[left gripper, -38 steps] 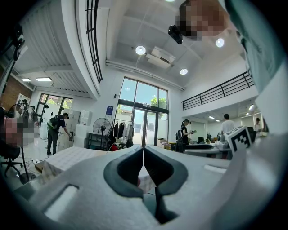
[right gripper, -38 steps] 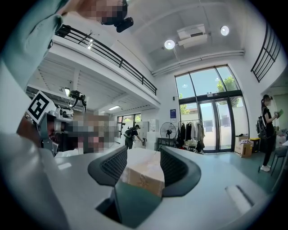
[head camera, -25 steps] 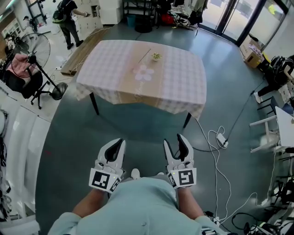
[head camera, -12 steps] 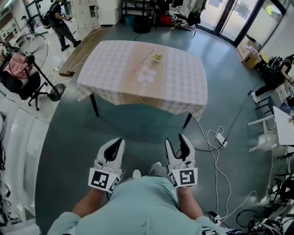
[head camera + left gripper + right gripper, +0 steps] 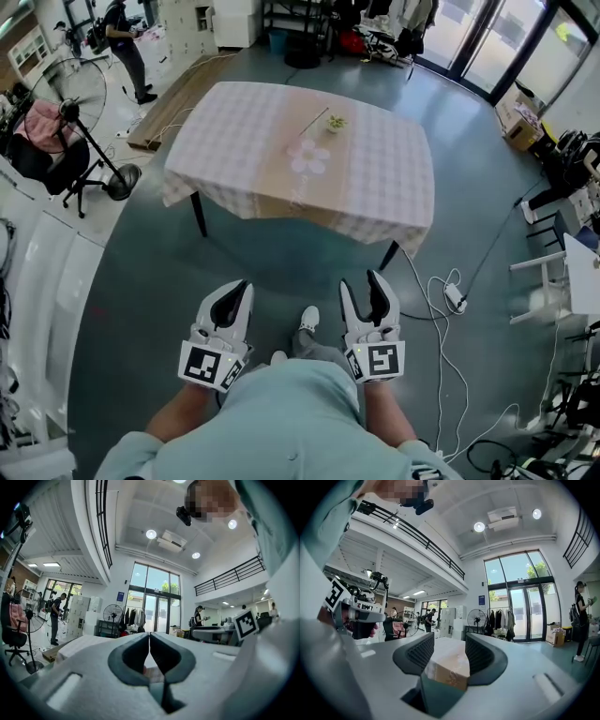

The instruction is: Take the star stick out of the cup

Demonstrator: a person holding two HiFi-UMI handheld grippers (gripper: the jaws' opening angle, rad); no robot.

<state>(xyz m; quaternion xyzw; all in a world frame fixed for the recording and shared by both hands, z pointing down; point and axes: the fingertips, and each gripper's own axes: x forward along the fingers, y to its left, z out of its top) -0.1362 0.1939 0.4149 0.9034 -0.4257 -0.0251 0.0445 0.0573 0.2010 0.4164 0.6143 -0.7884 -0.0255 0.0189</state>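
Note:
The head view shows a table (image 5: pixel 375 202) under a checked cloth, a few steps ahead on the floor. A small cup (image 5: pixel 336 123) with something yellow-green in it stands near the table's far side; the star stick is too small to make out. A pink flower mat (image 5: pixel 308 157) lies in front of the cup. Both grippers are held low by the person's waist, far from the table. My left gripper (image 5: pixel 243 285) (image 5: pixel 149 637) is shut and empty. My right gripper (image 5: pixel 361 281) (image 5: pixel 449 644) is open, with only the distant table showing between its jaws.
A standing fan (image 5: pixel 70 103) and a person (image 5: pixel 127 42) are at the far left. White cables and a power strip (image 5: pixel 455 292) lie on the floor right of the table. Chairs and boxes line the right edge. The wearer's shoe (image 5: pixel 308 319) shows between the grippers.
The table has drifted slightly right and lower in the head view, and a shoe has stepped forward between the grippers. Both grippers keep their places and jaw states.

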